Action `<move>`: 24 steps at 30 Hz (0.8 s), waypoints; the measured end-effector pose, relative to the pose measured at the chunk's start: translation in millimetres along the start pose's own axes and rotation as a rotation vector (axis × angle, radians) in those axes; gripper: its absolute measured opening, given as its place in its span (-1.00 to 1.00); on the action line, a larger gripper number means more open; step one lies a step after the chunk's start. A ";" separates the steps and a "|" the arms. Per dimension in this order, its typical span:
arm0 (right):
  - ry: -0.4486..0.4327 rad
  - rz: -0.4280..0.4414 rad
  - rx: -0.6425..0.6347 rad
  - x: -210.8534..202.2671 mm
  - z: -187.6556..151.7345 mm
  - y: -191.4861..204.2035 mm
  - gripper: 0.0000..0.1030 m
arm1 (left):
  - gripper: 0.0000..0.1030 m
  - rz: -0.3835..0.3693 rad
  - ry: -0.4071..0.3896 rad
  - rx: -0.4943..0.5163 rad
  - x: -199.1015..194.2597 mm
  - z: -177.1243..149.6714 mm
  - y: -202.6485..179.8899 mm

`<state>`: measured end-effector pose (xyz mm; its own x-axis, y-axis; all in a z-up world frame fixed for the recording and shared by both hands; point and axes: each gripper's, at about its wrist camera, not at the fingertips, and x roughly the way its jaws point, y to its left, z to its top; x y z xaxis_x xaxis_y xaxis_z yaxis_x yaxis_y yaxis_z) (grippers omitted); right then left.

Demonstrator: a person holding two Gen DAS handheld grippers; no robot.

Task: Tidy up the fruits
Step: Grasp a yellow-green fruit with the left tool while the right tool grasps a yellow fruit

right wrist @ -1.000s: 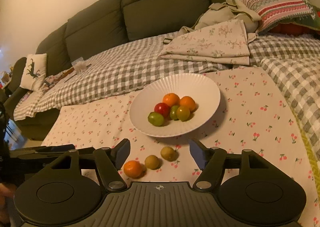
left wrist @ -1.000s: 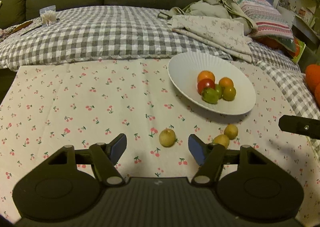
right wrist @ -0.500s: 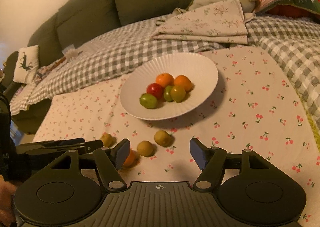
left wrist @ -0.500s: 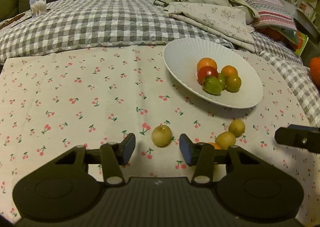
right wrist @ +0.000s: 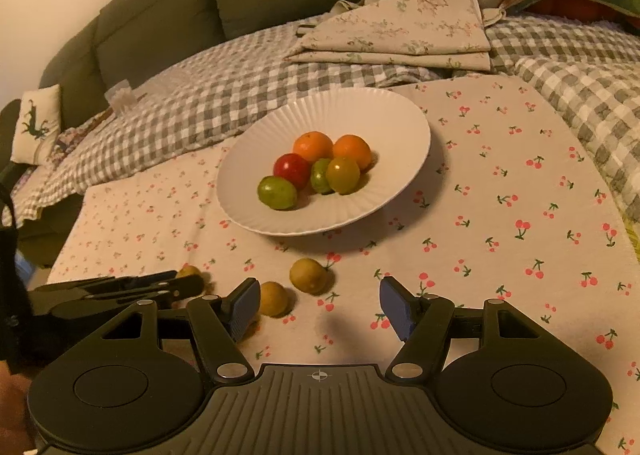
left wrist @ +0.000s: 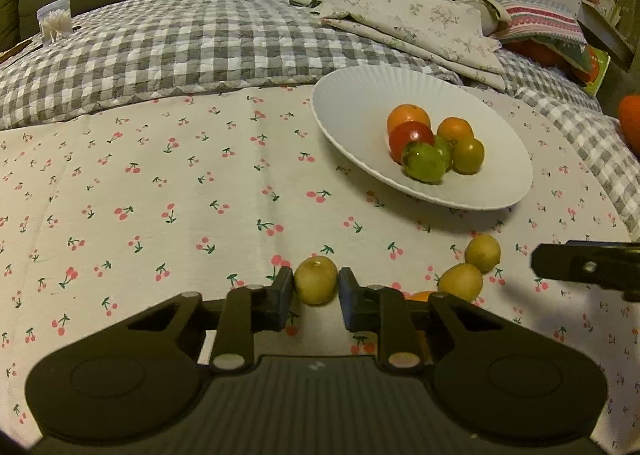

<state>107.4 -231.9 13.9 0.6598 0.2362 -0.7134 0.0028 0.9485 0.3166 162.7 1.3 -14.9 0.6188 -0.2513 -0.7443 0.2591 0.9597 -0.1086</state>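
- Left wrist view shows the left gripper (left wrist: 316,291) low in the middle of the frame. Its jaws have just been closing, and now they pinch a small yellow-green fruit (left wrist: 316,285) that sits on the cherry cloth (left wrist: 160,195).
- Right of the middle in that view is the white plate (left wrist: 352,103). It already has six fruits in a little heap: two orange, one red, three green.
- Two more yellow-green fruits (left wrist: 472,267) lie on the cloth at the lower right, touching or almost touching. A bit of an orange fruit (left wrist: 418,296) peeks out just behind the gripper's right finger.
- Right wrist view shows the right gripper (right wrist: 316,307) at the bottom with its jaws about half open. Nothing is between them. The nearest yellow-green fruit lies just beside its left finger.
- I think the job is a bit more than half done. Six fruits are in, and four are left on the cloth, counting the one being pinched.
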 end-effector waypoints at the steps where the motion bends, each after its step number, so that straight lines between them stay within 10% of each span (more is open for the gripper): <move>1: 0.003 -0.001 0.007 2.6 0.5 -1.0 0.30 | -0.56 0.004 -0.001 -0.001 -0.3 0.1 -0.1; 16: 0.019 -0.004 0.036 42.9 1.0 -3.1 0.24 | -0.56 0.029 0.004 -0.073 -15.5 2.9 8.0; 24: 0.009 0.010 0.036 50.7 2.6 0.2 -0.21 | -0.56 0.029 0.003 -0.088 -16.3 3.1 8.9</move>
<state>142.8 -220.4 -20.5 0.6531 0.2473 -0.7157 0.0234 0.9381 0.3455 157.2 13.6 -1.6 0.6228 -0.2226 -0.7501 0.1744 0.9741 -0.1443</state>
